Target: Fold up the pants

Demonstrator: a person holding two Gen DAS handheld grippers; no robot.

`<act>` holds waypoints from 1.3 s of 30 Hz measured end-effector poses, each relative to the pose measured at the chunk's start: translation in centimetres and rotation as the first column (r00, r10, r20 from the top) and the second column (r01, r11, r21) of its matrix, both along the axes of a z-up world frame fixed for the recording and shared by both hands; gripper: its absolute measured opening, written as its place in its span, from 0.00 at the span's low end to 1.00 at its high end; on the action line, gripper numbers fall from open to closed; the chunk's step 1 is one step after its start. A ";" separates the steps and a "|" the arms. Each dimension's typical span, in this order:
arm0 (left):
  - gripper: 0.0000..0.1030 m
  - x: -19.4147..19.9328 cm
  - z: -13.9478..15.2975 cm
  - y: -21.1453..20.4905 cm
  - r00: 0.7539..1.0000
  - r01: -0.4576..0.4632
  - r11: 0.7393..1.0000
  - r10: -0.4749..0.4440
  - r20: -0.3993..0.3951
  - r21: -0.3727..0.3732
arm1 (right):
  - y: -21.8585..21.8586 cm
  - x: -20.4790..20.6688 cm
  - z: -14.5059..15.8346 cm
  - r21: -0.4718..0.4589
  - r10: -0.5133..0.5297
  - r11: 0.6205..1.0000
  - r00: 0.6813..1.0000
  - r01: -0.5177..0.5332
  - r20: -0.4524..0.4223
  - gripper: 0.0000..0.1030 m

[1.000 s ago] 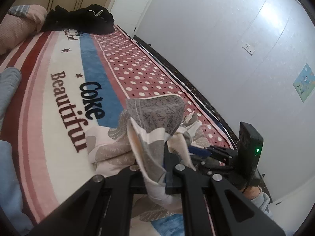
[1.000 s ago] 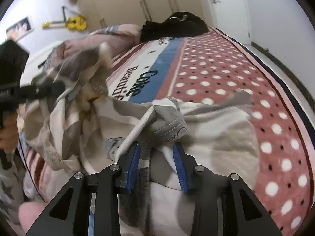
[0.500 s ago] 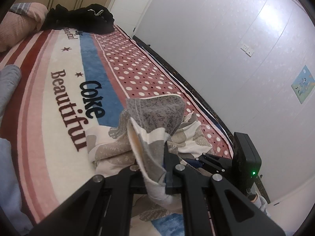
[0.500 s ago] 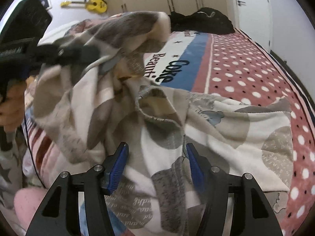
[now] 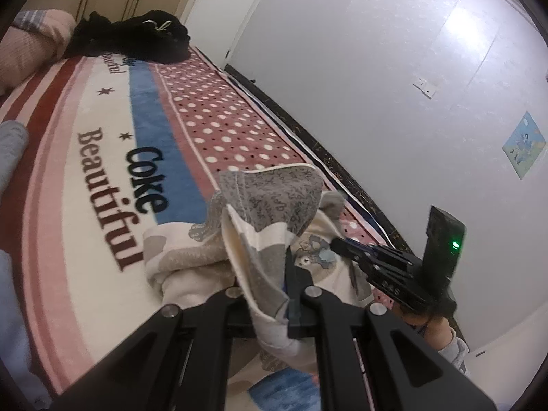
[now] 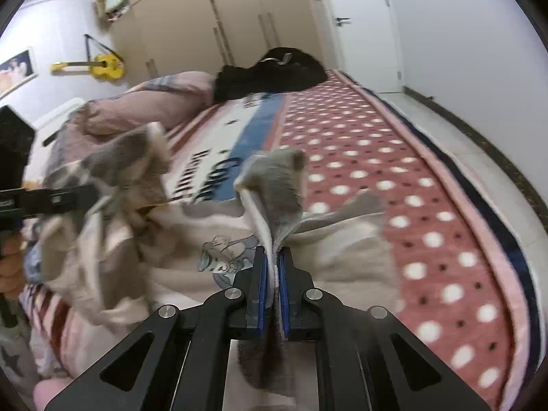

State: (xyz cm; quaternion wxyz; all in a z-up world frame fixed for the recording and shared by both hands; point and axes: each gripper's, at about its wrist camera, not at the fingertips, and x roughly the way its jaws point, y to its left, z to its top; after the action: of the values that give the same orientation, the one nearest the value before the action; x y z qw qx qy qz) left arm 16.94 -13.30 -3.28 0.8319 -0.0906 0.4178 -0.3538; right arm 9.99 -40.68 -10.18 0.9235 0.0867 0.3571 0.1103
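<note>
Two grippers, one pair of pants (image 5: 274,239)
Left gripper (image 5: 270,294) and right gripper (image 6: 273,281) each clamp an edge, ready to lift it taut.

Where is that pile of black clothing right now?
The black clothing pile lies at the far end of the patterned bed blanket, right of the pink pillow and near the white door.

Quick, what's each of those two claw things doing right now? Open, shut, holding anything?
Left gripper: closed, clamped on a fold of the pants.
Right gripper: jaws have just closed, pinching another part of the pants between its blue pads.
</note>
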 end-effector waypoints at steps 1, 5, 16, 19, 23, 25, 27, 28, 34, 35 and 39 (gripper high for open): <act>0.04 0.0 0.0 -0.6 1.000 0.004 1.000 -0.004 0.002 0.007 | -0.5 0.2 -0.2 -0.001 -0.013 1.000 1.000 0.013 -0.013 0.02; 0.04 0.0 0.1 -2.6 1.000 0.016 0.999 -0.016 0.004 0.031 | -2.1 1.8 -2.0 0.017 -0.038 0.999 0.994 0.040 -0.101 0.11; 0.04 0.3 -0.6 -4.2 1.000 0.010 0.997 -0.010 -0.001 0.073 | -2.1 -0.2 -2.4 0.244 0.179 0.959 0.976 -0.145 -0.123 0.04; 0.04 0.2 -0.6 -4.3 1.000 0.012 0.997 -0.012 0.000 0.076 | -1.6 -0.8 -0.7 0.225 0.160 0.964 0.984 -0.139 -0.075 0.03; 0.04 0.2 -0.3 -4.5 1.000 0.024 0.997 -0.024 0.003 0.074 | -2.4 -0.9 1.6 0.176 0.102 0.980 0.994 -0.093 -0.043 0.03; 0.04 0.2 -0.4 -4.7 1.000 0.027 0.997 -0.027 0.001 0.073 | -3.0 -0.5 1.6 0.156 0.087 0.985 0.993 -0.073 -0.083 0.04; 0.04 0.2 -0.6 -5.0 1.000 0.027 0.996 -0.027 -0.003 0.079 | -3.0 0.1 -0.2 0.093 0.062 0.995 0.982 -0.046 -0.176 0.10; 0.04 0.2 -0.7 -5.2 1.000 0.030 0.996 -0.030 -0.008 0.079 | -3.0 0.2 -1.0 0.050 0.036 0.998 0.979 -0.026 -0.201 0.13; 0.05 0.1 -0.7 -8.7 0.997 0.078 0.990 -0.079 -0.003 0.119 | -4.9 -2.4 -1.3 0.062 -0.034 0.997 0.989 0.043 -0.141 0.17; 0.07 0.1 -0.8 -9.6 0.996 0.092 0.989 -0.092 -0.009 0.117 | -5.3 -3.1 -0.9 0.052 -0.049 0.997 0.991 0.056 -0.126 0.18; 0.41 0.1 -2.1 -13.8 0.984 0.171 0.976 -0.163 -0.070 0.133 | -6.8 -5.3 0.4 0.076 -0.082 0.993 0.994 0.088 -0.079 0.18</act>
State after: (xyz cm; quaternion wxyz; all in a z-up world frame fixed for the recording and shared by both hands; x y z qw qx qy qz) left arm 17.04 -27.14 -5.39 0.7910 -0.0077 0.4715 -0.3897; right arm 4.73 -47.51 -9.75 0.9089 0.1426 0.3833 0.0817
